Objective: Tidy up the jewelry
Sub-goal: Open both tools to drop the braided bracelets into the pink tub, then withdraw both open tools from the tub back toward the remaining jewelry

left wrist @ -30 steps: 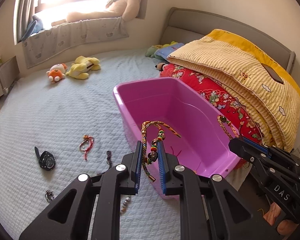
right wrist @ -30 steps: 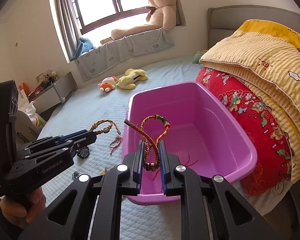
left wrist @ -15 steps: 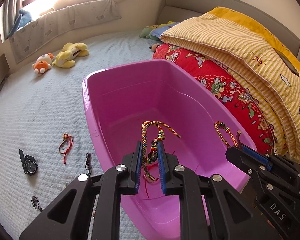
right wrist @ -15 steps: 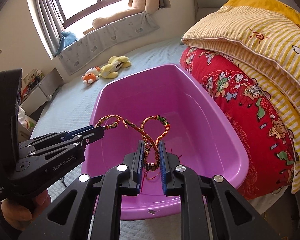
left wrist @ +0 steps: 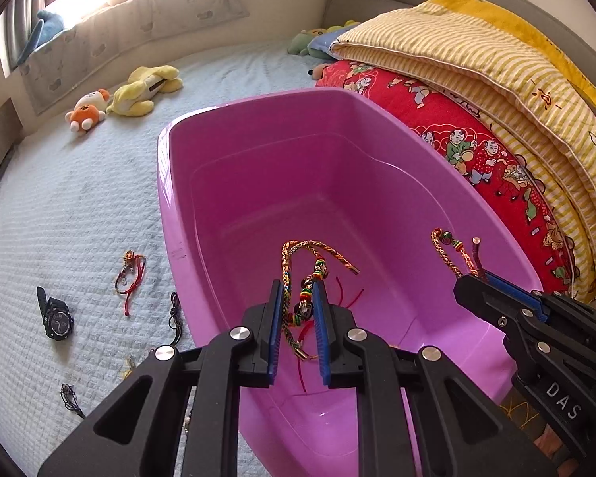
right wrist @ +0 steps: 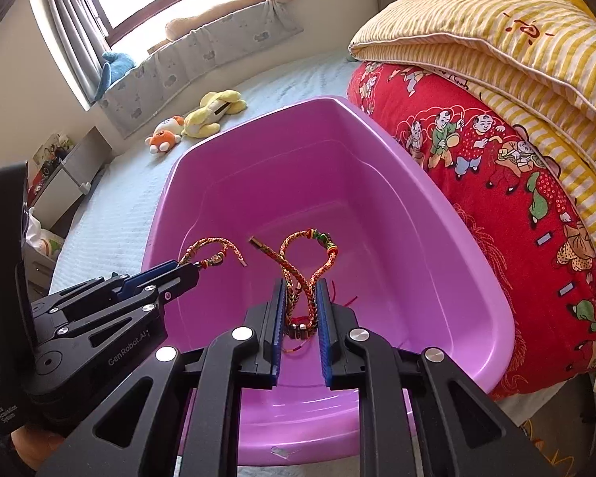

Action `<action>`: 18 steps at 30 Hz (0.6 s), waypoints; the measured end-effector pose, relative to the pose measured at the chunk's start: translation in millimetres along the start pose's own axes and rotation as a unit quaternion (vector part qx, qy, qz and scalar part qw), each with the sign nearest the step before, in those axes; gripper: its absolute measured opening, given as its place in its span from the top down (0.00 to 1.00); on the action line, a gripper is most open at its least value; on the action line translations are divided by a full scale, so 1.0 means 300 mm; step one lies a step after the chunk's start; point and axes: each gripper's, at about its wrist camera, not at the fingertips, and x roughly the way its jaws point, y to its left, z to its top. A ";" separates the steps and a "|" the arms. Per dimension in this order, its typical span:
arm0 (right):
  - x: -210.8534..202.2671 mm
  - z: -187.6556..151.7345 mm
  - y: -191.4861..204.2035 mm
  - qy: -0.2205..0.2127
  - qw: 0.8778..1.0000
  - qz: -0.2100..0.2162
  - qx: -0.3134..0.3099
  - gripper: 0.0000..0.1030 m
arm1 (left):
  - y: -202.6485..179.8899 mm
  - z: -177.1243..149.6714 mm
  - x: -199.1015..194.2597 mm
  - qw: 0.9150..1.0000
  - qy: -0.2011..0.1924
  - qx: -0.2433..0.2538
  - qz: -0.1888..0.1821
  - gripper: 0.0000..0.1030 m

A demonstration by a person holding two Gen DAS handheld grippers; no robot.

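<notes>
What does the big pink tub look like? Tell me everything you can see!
The pink tub is a deep, smooth, shiny plastic bin with rounded corners and a thick rim. It sits upright on the pale blue bedspread, beside a red printed quilt. Thin red threads lie on its floor. Two grippers hold braided bracelets above it.

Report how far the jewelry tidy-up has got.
Done: only thin red cord shows on the pink tub floor. In hand: the left gripper and right gripper each clamp a braided bracelet over the tub, unreleased. Left: the watch, red charm cord and small dark pieces lie on the bedspread.
</notes>
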 end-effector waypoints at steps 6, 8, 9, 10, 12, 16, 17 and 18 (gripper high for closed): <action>0.024 -0.001 0.001 0.006 1.000 -0.015 -0.005 0.85 | 0.005 -0.003 0.009 1.000 0.002 0.000 0.005 0.83; 0.027 -0.001 -0.003 0.007 1.000 -0.018 -0.002 0.76 | 0.010 -0.004 0.008 1.000 0.002 -0.005 0.004 0.75; 0.027 -0.002 -0.004 0.008 1.000 -0.018 0.000 0.66 | 0.012 -0.004 0.005 1.000 0.000 -0.008 0.004 0.73; 0.025 -0.004 -0.006 0.008 1.000 -0.016 0.003 0.59 | 0.014 -0.004 0.000 1.000 -0.002 -0.010 0.005 0.69; 0.019 -0.004 -0.013 0.003 1.000 -0.015 0.007 0.49 | 0.017 -0.001 -0.010 1.000 -0.007 -0.012 0.006 0.59; -0.001 -0.004 -0.015 -0.004 1.000 -0.023 0.005 0.47 | 0.030 0.003 -0.040 0.999 -0.027 -0.025 0.004 0.30; -0.004 -0.004 -0.016 -0.005 1.000 -0.024 0.005 0.47 | 0.032 0.006 -0.043 0.999 -0.027 -0.026 0.000 0.30; -0.006 -0.004 -0.017 -0.006 1.000 -0.024 0.005 0.47 | 0.034 0.007 -0.044 0.999 -0.026 -0.027 -0.001 0.30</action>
